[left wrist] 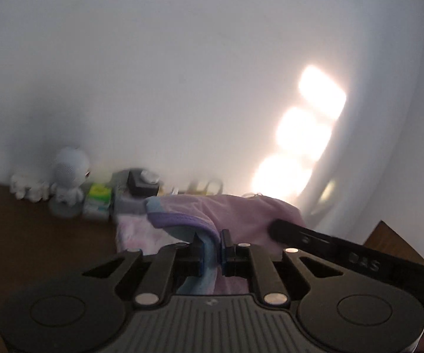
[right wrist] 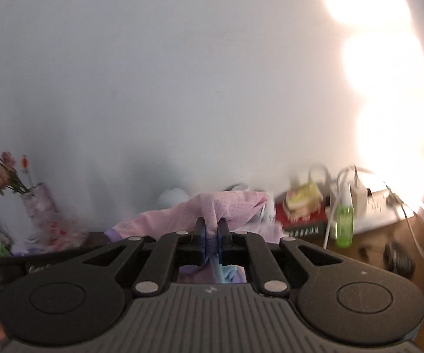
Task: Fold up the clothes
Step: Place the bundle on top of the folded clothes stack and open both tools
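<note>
Holding the pink garment [left wrist: 229, 214] up off the brown table [left wrist: 35, 235], I have my left gripper [left wrist: 212, 245] clamped on its purple-and-blue trimmed edge and my right gripper [right wrist: 211, 236] pinching its dotted pink cloth; the fabric sags, bunched and wrinkled, between them.

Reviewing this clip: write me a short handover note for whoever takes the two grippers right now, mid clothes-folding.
Left gripper: shut on the pink garment at its purple-and-blue trimmed edge.
Right gripper: shut on the same garment's dotted pink cloth.
Position: the garment is lifted between both grippers above the brown table; clutter lines the wall, including a green bottle and a white figurine.
Done: both edges gripped and raised.
Left: no finished fold visible; lay the garment down and fold it, judging by the cloth's bunched state.
</note>
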